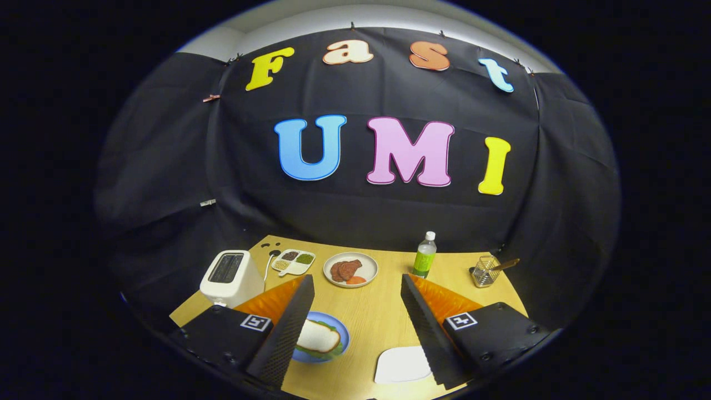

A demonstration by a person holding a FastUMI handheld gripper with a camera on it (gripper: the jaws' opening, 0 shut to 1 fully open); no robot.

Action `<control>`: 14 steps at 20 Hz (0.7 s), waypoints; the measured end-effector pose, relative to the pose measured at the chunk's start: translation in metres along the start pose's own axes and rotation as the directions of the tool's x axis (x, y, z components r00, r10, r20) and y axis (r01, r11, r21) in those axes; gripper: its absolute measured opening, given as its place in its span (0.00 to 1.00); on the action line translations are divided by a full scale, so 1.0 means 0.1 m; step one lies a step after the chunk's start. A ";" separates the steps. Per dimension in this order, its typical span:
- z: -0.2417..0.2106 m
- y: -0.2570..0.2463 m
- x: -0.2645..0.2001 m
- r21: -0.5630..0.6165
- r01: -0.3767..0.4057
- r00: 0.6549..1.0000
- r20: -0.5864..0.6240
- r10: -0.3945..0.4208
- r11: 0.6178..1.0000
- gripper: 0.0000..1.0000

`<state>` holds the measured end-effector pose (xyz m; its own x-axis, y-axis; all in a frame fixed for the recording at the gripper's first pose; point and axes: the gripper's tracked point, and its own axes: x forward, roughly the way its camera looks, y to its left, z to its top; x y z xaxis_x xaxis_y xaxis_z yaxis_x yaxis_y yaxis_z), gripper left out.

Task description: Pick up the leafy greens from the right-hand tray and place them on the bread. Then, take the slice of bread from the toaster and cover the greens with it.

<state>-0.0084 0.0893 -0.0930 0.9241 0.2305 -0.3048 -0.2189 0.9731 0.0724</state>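
Gripper: the gripper [355, 328] hangs above the surface with its 2 fingers spread wide and nothing between them but bare wood.
Fingers: the left finger [286, 333] crosses in front of the blue plate; the right finger [427, 333] crosses in front of the white tray.
Blue plate: the blue plate [340, 328] sits just beside the left finger, partly hidden by it.
Bread: a slice of bread [318, 337] lies on top of the blue plate, with a fringe of leafy greens [311, 351] showing under its near edge.
White tray: a white tray [401, 365] lies by the right finger, its visible part bare.
Toaster: a white toaster [230, 278] stands beyond the left finger at the left of the surface; its dark slot faces up, and I cannot tell what is in it.
Surface: a light wooden surface [377, 311] carries everything.
Round plate: a pale round plate [350, 269] with reddish slices sits beyond the fingers, near the middle.
Divided dish: a small divided dish [293, 261] of dark, yellow and green bits lies between toaster and round plate.
Bottle: a green bottle [424, 255] with a white cap stands upright, right of the round plate.
Glass holder: a clear glass holder [485, 271] with a handled utensil stands furthest right.
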 end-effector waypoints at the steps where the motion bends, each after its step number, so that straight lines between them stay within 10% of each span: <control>1: 0.02 -0.02 -0.05 0.004 -0.005 1.000 0.007 0.005 1.000 0.98; 14: 0.13 -0.28 -0.25 0.039 -0.047 0.997 0.066 0.044 0.998 0.98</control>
